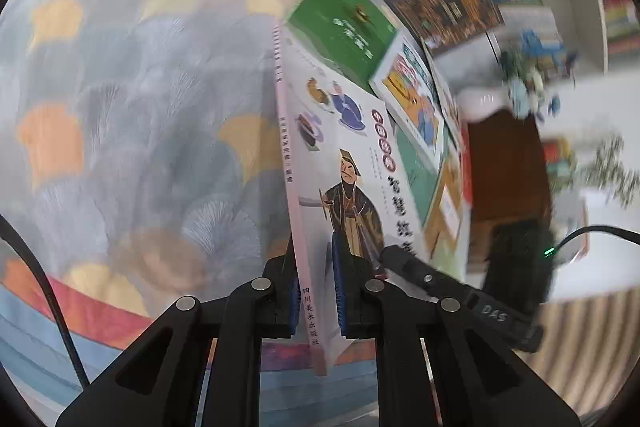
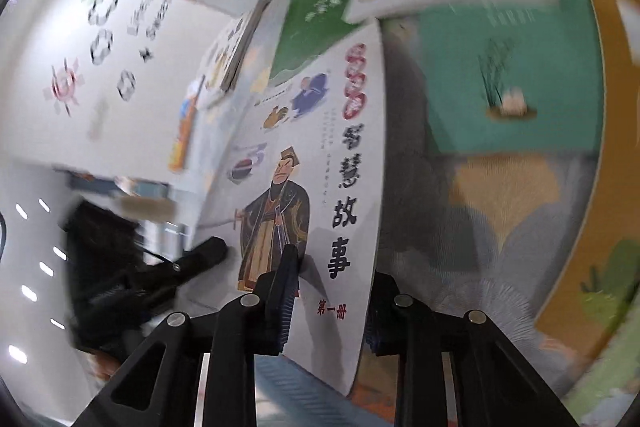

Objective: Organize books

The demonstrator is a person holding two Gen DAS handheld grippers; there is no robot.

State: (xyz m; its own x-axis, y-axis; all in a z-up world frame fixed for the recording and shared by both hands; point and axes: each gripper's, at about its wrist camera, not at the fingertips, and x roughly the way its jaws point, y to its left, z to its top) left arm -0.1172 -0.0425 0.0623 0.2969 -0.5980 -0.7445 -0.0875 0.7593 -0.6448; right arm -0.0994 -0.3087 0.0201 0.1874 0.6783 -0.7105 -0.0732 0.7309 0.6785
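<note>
A patterned bedspread (image 1: pixel 132 115) in greys and oranges fills the scene. Other books (image 1: pixel 344 23) lie scattered at its far side. Above it, raised on edge, is the white storybook (image 1: pixel 352 163) with the robed figure. The left gripper (image 1: pixel 316 291) clamps the storybook near its spine; the right gripper (image 2: pixel 332 311) pinches its opposite edge.

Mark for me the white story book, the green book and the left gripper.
white story book (image 2: pixel 320 155), right wrist view, front cover
green book (image 1: pixel 340 23), left wrist view, front cover
left gripper (image 1: pixel 316 307), left wrist view, between fingertips
</note>
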